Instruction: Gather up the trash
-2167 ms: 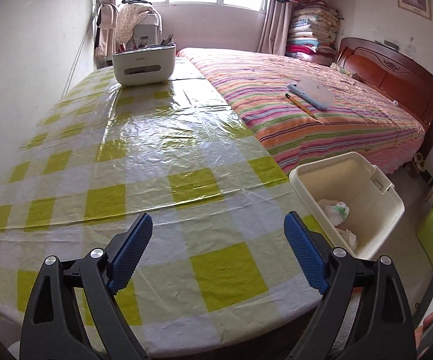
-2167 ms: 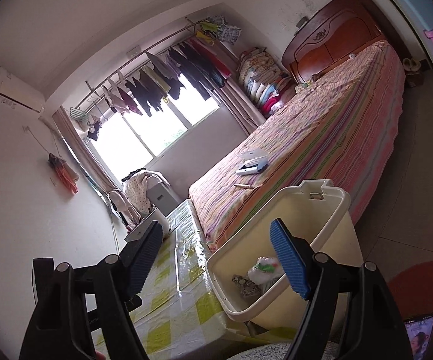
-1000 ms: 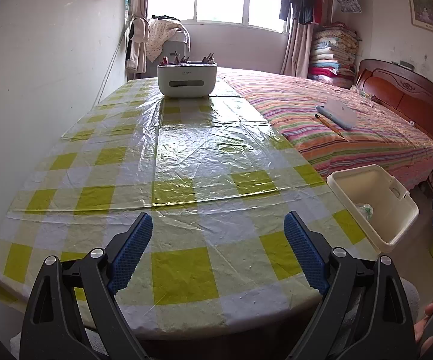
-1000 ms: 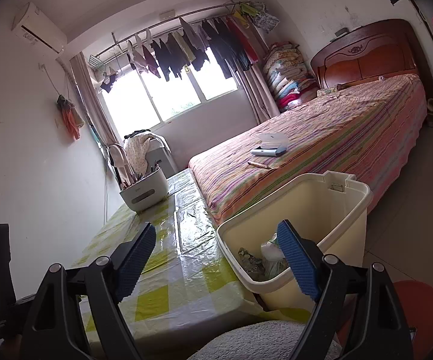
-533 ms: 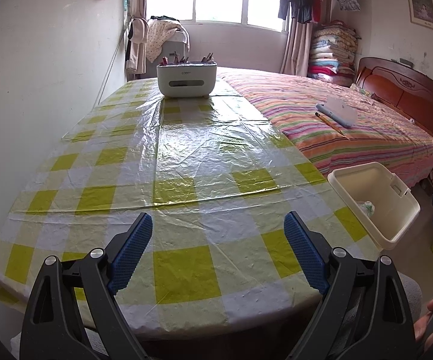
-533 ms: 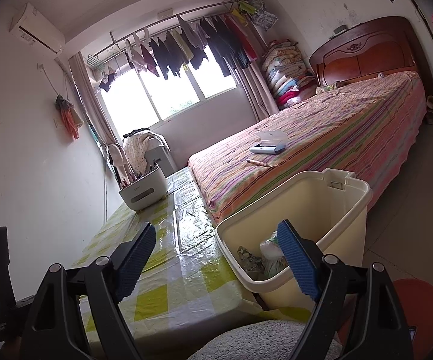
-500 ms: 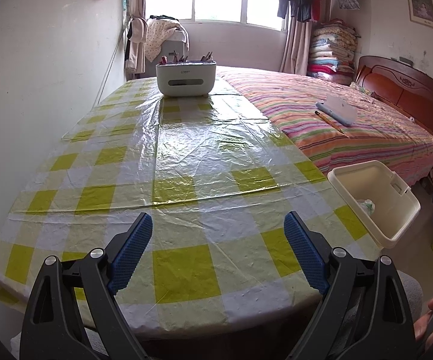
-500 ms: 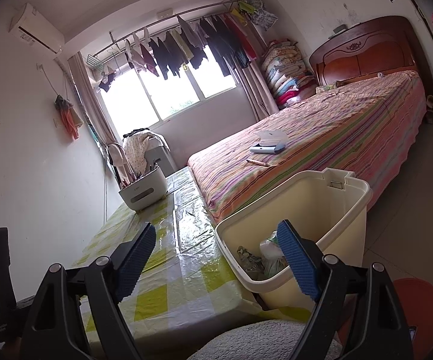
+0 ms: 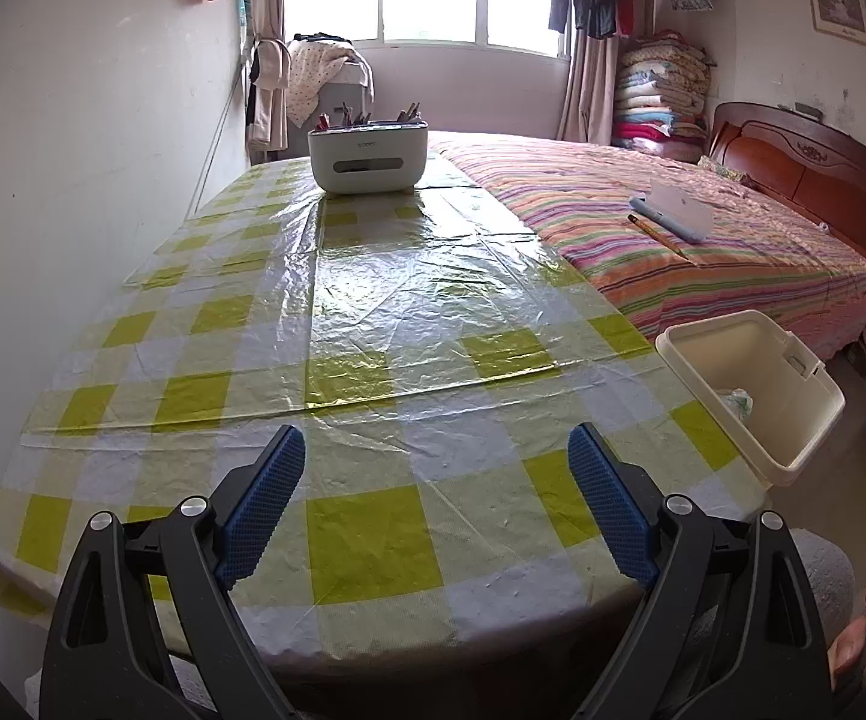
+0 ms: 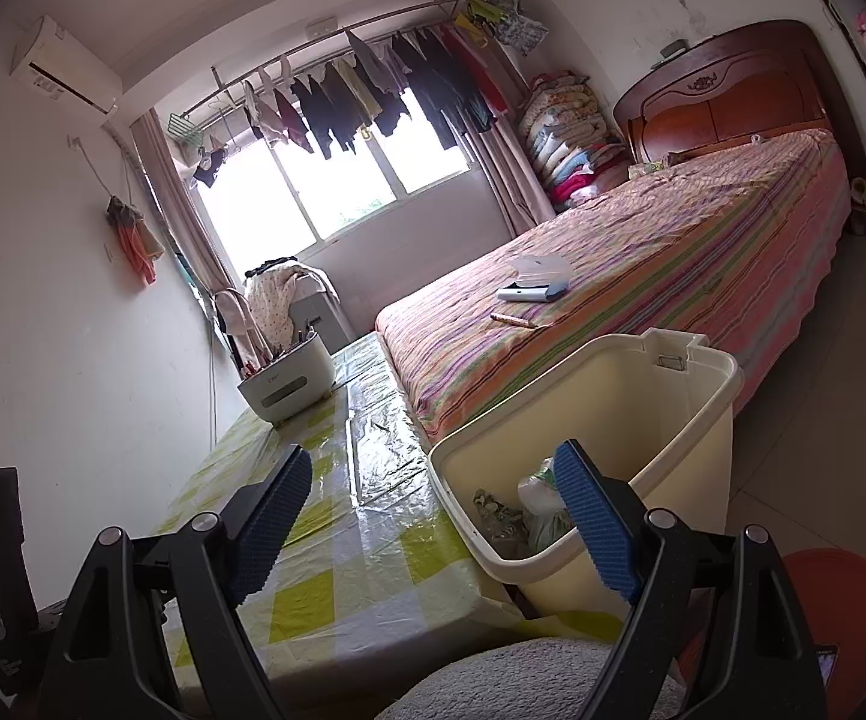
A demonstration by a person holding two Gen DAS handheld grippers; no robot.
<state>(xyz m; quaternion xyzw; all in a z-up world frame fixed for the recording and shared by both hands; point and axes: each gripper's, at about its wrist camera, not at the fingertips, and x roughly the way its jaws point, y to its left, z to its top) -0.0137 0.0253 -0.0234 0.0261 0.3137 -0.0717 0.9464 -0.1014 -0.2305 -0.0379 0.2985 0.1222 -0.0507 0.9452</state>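
Observation:
A cream plastic trash bin (image 9: pixel 751 396) stands at the table's right edge, beside the bed; it also shows in the right wrist view (image 10: pixel 643 420). Crumpled trash (image 10: pixel 529 510) lies inside it, and a bit of it shows in the left wrist view (image 9: pixel 733 402). My left gripper (image 9: pixel 436 504) is open and empty over the near edge of the yellow-checked table (image 9: pixel 373 324). My right gripper (image 10: pixel 433 516) is open and empty, just in front of the bin's near rim. No loose trash shows on the tabletop.
A white organizer box (image 9: pixel 368 156) with pens stands at the table's far end. The striped bed (image 9: pixel 673 240) with a blue case (image 9: pixel 670 213) and a pencil runs along the right. A wall bounds the left. A grey cushion (image 10: pixel 523 684) lies below.
Both grippers have drawn back from the bin and levelled out since two seconds ago. In the last half second almost nothing has moved. Both stay open.

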